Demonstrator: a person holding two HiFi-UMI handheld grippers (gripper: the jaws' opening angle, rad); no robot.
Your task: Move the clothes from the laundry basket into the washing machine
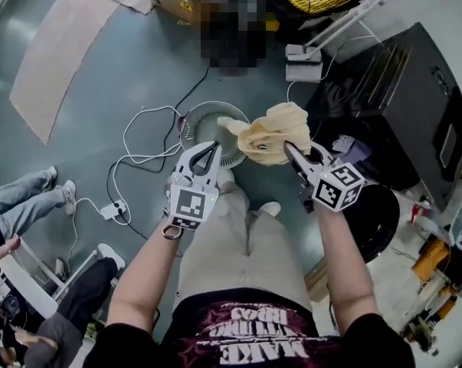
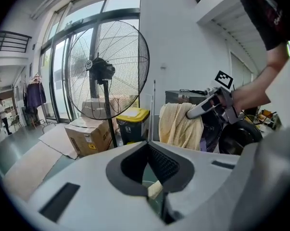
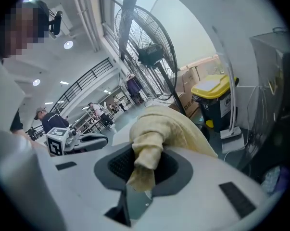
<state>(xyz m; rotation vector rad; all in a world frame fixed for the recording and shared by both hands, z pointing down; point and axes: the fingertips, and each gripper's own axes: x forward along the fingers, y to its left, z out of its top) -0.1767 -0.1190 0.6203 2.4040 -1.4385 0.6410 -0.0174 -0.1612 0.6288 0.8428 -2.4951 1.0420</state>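
Observation:
A pale yellow cloth hangs bunched from my right gripper, whose jaws are shut on it; in the right gripper view the cloth fills the gap between the jaws of the right gripper. My left gripper is shut and holds nothing, just left of the cloth and apart from it. Below both sits the round grey laundry basket. The black washing machine stands to the right, with a dark round opening low on its side. The left gripper view shows the right gripper carrying the cloth.
White cables and a power strip lie on the floor left of the basket. A large standing fan, a cardboard box and a yellow-lidded bin stand ahead. Other people's legs are at the left.

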